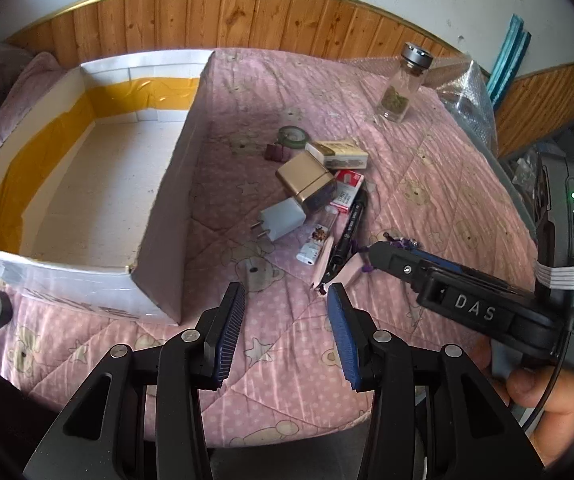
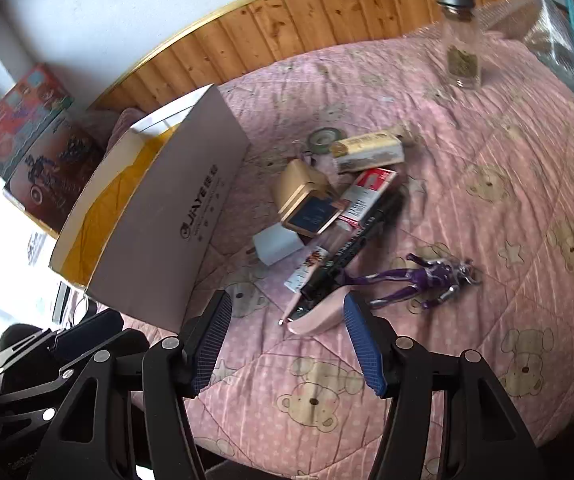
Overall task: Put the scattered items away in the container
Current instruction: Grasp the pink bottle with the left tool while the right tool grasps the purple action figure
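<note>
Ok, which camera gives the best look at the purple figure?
The right wrist view: the purple figure lies whole and unobstructed on the quilt, limbs spread. In the left wrist view only a few purple bits show behind the right gripper, which hides the rest.
</note>
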Action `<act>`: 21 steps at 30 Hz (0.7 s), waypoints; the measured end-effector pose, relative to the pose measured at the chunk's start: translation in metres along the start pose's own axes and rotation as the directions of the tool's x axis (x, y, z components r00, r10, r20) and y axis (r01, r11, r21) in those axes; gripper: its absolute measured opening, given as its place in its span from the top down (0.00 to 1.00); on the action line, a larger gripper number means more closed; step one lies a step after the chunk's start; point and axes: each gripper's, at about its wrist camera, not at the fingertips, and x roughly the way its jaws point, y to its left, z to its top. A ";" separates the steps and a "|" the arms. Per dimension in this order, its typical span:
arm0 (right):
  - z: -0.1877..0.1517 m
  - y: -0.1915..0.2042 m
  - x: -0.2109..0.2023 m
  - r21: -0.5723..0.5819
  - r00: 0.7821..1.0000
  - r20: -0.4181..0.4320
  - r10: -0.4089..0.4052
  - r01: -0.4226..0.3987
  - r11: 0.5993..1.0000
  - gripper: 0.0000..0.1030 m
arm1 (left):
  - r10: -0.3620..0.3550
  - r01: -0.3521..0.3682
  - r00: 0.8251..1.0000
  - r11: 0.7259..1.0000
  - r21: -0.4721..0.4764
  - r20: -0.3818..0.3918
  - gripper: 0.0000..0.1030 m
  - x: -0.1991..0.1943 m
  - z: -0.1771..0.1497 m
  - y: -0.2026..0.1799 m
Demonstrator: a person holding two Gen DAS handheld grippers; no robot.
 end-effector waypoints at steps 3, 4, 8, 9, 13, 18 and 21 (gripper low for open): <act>0.001 -0.029 0.014 0.108 0.999 -0.031 0.021 -0.018 0.994 0.42 | -0.014 0.014 1.000 1.000 -0.002 -0.027 0.56 0.018 0.003 -0.003; 0.001 -0.037 0.017 0.146 0.998 -0.041 0.037 -0.030 0.989 0.42 | -0.020 0.020 0.999 1.000 0.001 -0.036 0.56 0.025 0.004 -0.005; -0.003 -0.061 0.021 0.245 0.998 -0.038 0.057 -0.046 0.968 0.44 | -0.034 0.035 0.997 0.999 0.016 -0.067 0.56 0.048 0.008 -0.013; -0.004 -0.067 0.022 0.271 0.998 -0.037 0.059 -0.047 0.961 0.45 | -0.038 0.039 0.996 0.999 0.018 -0.075 0.56 0.055 0.009 -0.015; 0.000 -0.087 0.038 0.335 0.995 -0.048 0.086 -0.065 0.940 0.63 | -0.056 0.057 0.992 0.998 0.007 -0.109 0.56 0.082 0.011 -0.020; 0.017 -0.098 0.046 0.347 1.000 -0.025 0.003 0.005 0.938 0.79 | -0.108 0.115 0.973 0.993 0.026 -0.206 0.56 0.115 0.009 -0.030; 0.029 -0.100 0.035 0.309 0.991 0.046 -0.126 0.106 0.945 0.73 | -0.107 0.122 0.971 0.991 0.059 -0.212 0.56 0.120 0.004 -0.034</act>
